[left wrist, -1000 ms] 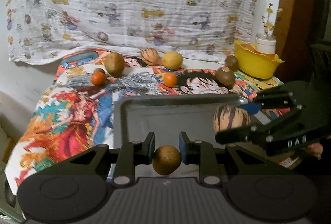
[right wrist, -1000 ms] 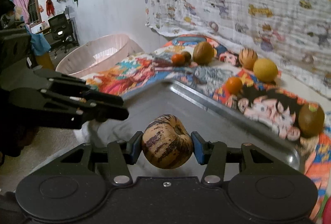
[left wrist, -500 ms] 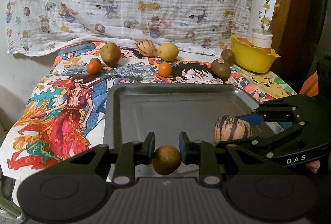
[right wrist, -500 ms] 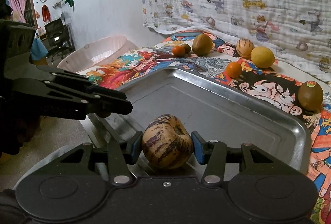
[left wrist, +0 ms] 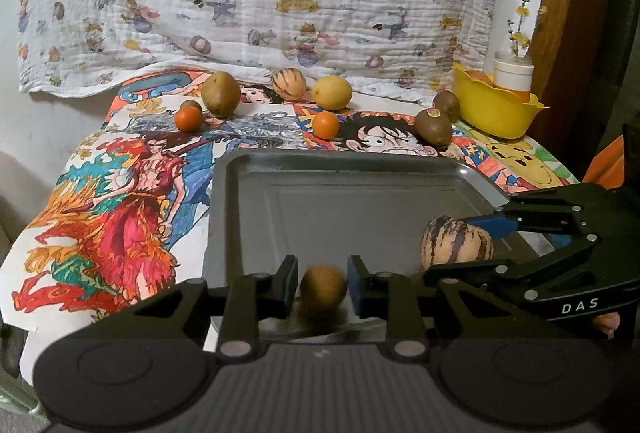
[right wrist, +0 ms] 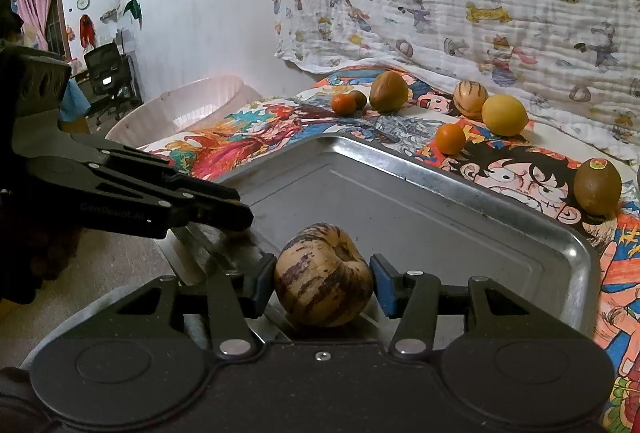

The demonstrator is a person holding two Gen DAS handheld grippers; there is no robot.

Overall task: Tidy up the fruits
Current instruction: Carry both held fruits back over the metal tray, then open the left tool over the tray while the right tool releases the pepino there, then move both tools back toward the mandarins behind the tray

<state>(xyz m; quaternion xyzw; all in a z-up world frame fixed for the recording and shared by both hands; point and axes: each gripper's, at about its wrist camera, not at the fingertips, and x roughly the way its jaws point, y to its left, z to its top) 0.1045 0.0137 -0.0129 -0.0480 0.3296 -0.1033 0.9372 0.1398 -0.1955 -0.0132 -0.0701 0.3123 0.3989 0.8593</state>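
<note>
Left gripper (left wrist: 323, 287): jaws parted, a gap showing on each side of the small brown fruit (left wrist: 323, 284) between them — the fruit is blurred, and whether it touches the metal tray (left wrist: 340, 193) cannot be told. It sits at the tray's near edge.

Right gripper (right wrist: 323, 283): jaws set against both sides of the striped fruit (right wrist: 323, 287), grasping it low over the tray's near right portion.

On the printed cloth (left wrist: 120, 201) covering the surface, beyond the tray: two small oranges (left wrist: 188, 121), a large brown fruit (left wrist: 220, 93), a second striped fruit (left wrist: 289, 85), a yellow fruit (left wrist: 332, 93) and two kiwis (left wrist: 433, 127) — all outside the tray. A yellow bowl (left wrist: 496, 109) stands at the far right.
</note>
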